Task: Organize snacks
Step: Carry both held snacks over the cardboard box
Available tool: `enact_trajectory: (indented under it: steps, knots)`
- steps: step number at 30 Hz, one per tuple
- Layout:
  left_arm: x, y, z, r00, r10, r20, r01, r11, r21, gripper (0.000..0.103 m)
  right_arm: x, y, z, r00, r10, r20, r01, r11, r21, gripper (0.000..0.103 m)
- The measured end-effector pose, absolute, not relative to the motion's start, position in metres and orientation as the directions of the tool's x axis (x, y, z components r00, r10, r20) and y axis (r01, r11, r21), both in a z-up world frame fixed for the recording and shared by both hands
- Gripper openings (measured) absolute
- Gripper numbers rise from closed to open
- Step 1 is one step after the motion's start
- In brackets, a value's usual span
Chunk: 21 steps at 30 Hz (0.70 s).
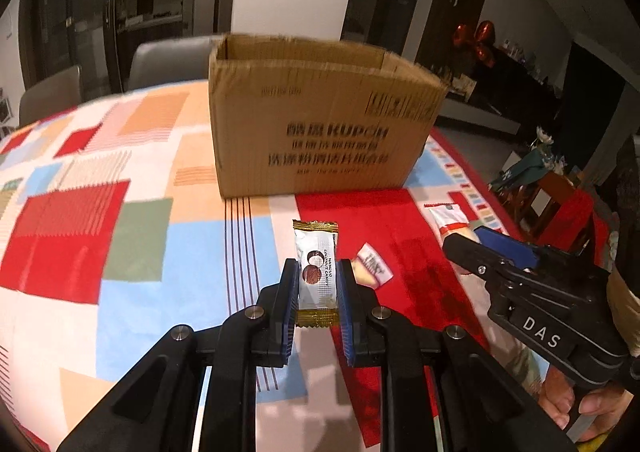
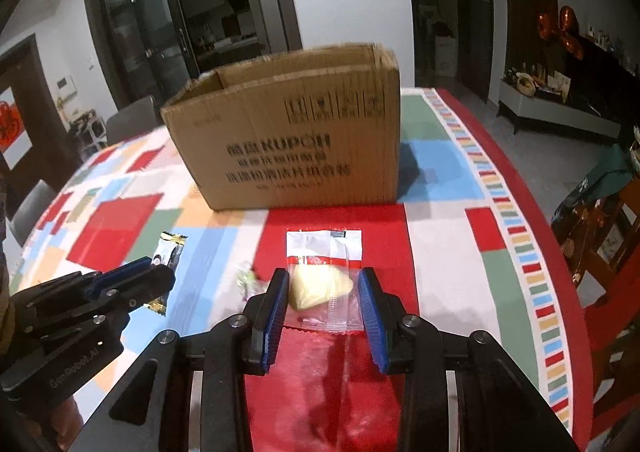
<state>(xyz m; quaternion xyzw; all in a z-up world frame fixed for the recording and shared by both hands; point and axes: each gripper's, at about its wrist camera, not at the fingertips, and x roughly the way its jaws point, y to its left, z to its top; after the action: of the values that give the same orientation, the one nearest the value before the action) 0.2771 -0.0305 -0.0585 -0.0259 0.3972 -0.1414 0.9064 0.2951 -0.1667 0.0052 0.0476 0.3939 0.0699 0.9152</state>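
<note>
My left gripper (image 1: 318,278) is shut on a slim coconut candy (image 1: 316,264), silver-white with gold ends, held lengthwise above the patchwork tablecloth (image 1: 80,244). The right wrist view shows that gripper (image 2: 158,270) at the left with the candy (image 2: 172,248) sticking out. My right gripper (image 2: 324,286) is shut on a clear packet (image 2: 324,252) with red trim and a pale yellow pastry inside. In the left wrist view the right gripper (image 1: 466,238) holds the packet (image 1: 446,216) at the right. An open cardboard box (image 1: 320,120) (image 2: 296,140) stands upright just beyond both.
A small wrapped snack (image 1: 372,266) (image 2: 248,278) lies on the cloth between the two grippers. Grey chairs (image 1: 168,60) stand behind the table. The table's right edge (image 2: 520,212) drops to the floor, with a wooden chair (image 2: 600,244) beside it.
</note>
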Motion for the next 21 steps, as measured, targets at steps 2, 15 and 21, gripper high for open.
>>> enact_trajectory:
  steps: [2, 15, 21]
  knots:
    - [0.275, -0.031, -0.049, 0.66, -0.279, -0.698, 0.238, 0.958, -0.157, 0.019, 0.293, -0.166, 0.015, 0.692, 0.175, -0.7, -0.098, 0.984, 0.149, 0.037]
    - [0.28, -0.028, 0.003, 0.727, -0.299, -0.618, 0.264, 0.953, -0.151, 0.019, 0.3, -0.166, 0.065, 0.765, 0.195, -0.614, -0.125, 0.98, 0.155, 0.037]
    - [0.296, -0.028, 0.023, 0.756, -0.295, -0.584, 0.266, 0.954, -0.138, 0.019, 0.312, -0.164, 0.083, 0.791, 0.199, -0.579, -0.136, 0.979, 0.151, 0.037]
